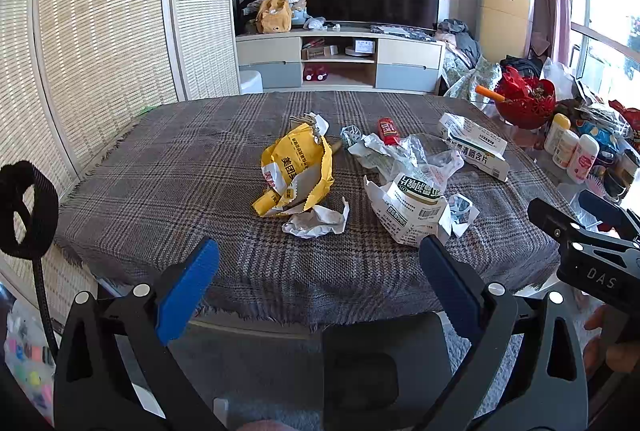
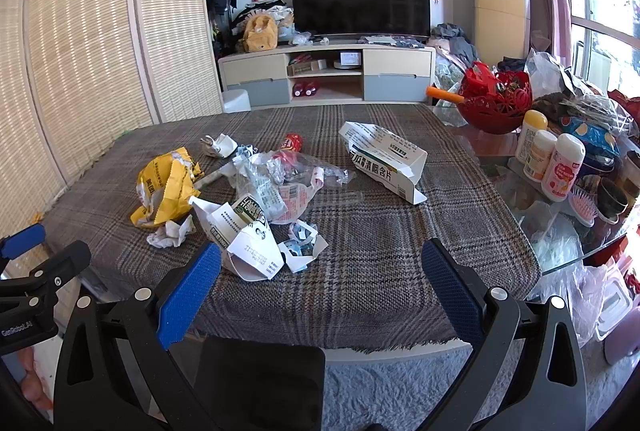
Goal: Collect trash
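Observation:
Trash lies scattered on a plaid cloth (image 1: 160, 167) over the table. A crumpled yellow bag (image 1: 296, 171) (image 2: 168, 187) lies in the middle with a white paper wad (image 1: 316, 221) (image 2: 170, 233) in front of it. A torn white and green box (image 1: 412, 205) (image 2: 244, 231), clear plastic wrap (image 1: 424, 155) (image 2: 280, 179), a red wrapper (image 1: 388, 131) (image 2: 291, 143) and a long white medicine box (image 1: 474, 147) (image 2: 384, 157) lie to the right. My left gripper (image 1: 320, 259) is open and empty near the table's front edge. My right gripper (image 2: 322, 263) is open and empty, just in front of the torn box.
A red basket (image 2: 496, 103), several bottles (image 2: 548, 159), a pink brush (image 2: 582, 205) and plastic bags crowd the table's glass right end. A dark chair back (image 2: 260, 379) stands below the front edge. A TV stand (image 1: 340, 59) is beyond the table, a woven screen at left.

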A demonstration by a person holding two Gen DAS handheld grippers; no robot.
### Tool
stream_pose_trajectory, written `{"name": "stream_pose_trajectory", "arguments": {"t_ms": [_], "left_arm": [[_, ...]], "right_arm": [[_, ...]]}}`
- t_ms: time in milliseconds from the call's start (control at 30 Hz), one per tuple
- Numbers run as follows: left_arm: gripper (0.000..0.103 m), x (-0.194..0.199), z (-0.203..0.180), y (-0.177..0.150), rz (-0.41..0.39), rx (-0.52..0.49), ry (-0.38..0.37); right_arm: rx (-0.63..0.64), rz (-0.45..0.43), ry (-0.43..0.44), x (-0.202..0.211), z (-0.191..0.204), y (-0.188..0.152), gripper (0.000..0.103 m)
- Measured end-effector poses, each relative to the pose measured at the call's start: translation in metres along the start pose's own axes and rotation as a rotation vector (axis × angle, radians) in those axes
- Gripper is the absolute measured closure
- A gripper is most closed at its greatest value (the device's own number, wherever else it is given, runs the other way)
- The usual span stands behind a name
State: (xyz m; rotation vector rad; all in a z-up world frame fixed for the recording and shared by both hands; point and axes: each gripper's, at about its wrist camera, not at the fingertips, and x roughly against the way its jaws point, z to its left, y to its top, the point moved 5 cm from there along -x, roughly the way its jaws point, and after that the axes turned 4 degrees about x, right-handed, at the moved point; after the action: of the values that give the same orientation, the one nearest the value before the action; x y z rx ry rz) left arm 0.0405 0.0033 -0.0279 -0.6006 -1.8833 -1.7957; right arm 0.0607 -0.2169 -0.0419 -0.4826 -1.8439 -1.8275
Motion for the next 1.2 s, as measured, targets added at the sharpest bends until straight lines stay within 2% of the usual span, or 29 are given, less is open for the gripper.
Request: {"name": "stream_pose_trajectory", "arguments": {"t_ms": [700, 1000, 1100, 1200], "left_arm": [[0.008, -0.002, -0.001, -0.003, 0.009, 0.004, -0.005], [0.008, -0.013, 0.013, -0.019, 0.073, 0.018, -0.006], [0.008, -0.020, 0.020, -0.021, 0.108, 0.045, -0.041], [0.008, -0.030, 0.030, -0.019, 0.134, 0.054, -0.032]], "right_arm": [[0.000, 0.002, 0.014, -0.001, 0.003, -0.002, 0.003], [-0.075, 0.033, 0.018, -0.008, -0.013, -0.006, 0.003], [-0.078, 0.066, 0.026, -0.017, -0.013, -0.007, 0.003], [-0.079, 0.099, 0.032, -0.027, -0.010, -0.006, 0.003]]}}
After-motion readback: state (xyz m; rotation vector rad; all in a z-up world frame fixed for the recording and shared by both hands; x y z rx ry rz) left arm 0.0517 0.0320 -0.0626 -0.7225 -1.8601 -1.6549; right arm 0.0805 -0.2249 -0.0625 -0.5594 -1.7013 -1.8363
